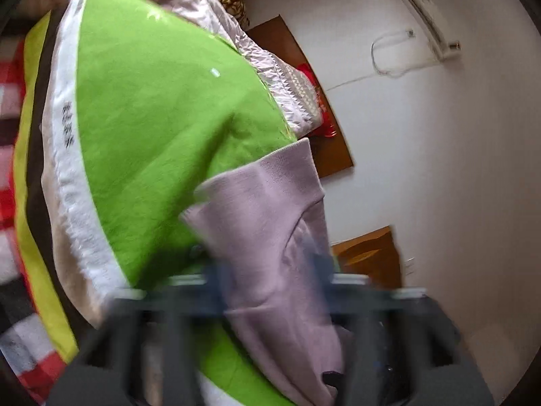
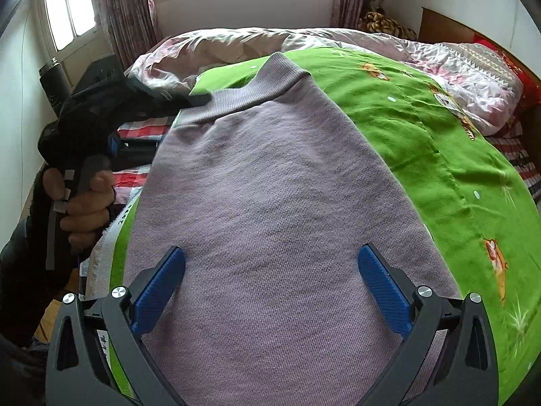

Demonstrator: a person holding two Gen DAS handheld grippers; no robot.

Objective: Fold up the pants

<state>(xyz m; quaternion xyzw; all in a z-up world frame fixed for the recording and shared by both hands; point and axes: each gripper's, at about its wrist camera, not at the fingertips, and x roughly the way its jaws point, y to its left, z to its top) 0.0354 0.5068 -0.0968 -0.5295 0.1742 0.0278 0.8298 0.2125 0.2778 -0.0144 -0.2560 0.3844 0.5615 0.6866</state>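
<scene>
Blue-padded right gripper [image 2: 270, 287] hovers with jaws wide over lilac knit pants [image 2: 270, 203], spread on a green blanket [image 2: 422, 128] with open room along its right edge. Far off, the left gripper [image 2: 199, 98] pinches the ribbed cuff [image 2: 250, 91] at the blanket's left edge. Only the left wrist view, blurred, shows a wall air conditioner [image 1: 429, 22]; only the right shows the person's hand [image 2: 84, 203].
</scene>
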